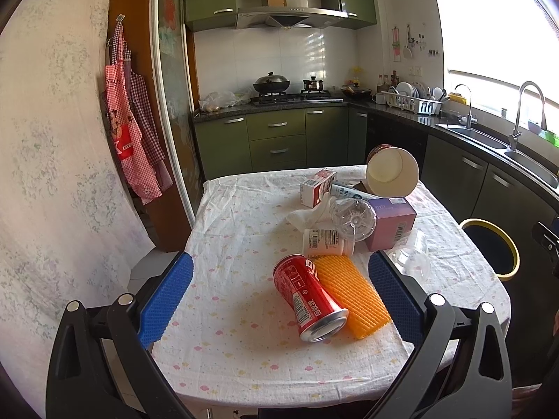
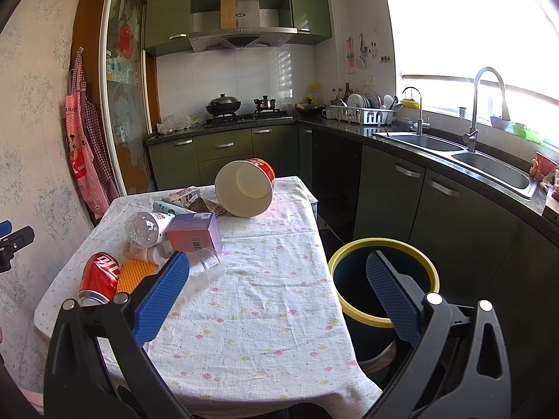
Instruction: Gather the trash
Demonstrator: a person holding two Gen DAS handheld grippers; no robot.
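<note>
A red soda can (image 1: 309,300) lies on its side on the clothed table (image 1: 237,237), beside an orange ribbed piece (image 1: 353,296). Behind them sit a small white bottle (image 1: 326,242), a clear plastic bottle (image 1: 353,219), a purple box (image 1: 391,221), a clear cup (image 1: 412,260), a milk carton (image 1: 316,188) and a tipped paper bucket (image 1: 391,176). My left gripper (image 1: 279,300) is open above the near table, its blue pads either side of the can. My right gripper (image 2: 276,296) is open over the table's right edge, next to the yellow-rimmed bin (image 2: 384,279). The can (image 2: 99,277) shows in the right wrist view too.
The bin (image 1: 489,249) stands on the floor right of the table. Green cabinets and a dark counter with a sink (image 2: 489,171) run along the right and back. Aprons (image 1: 131,132) hang on the left wall beside a glass sliding door.
</note>
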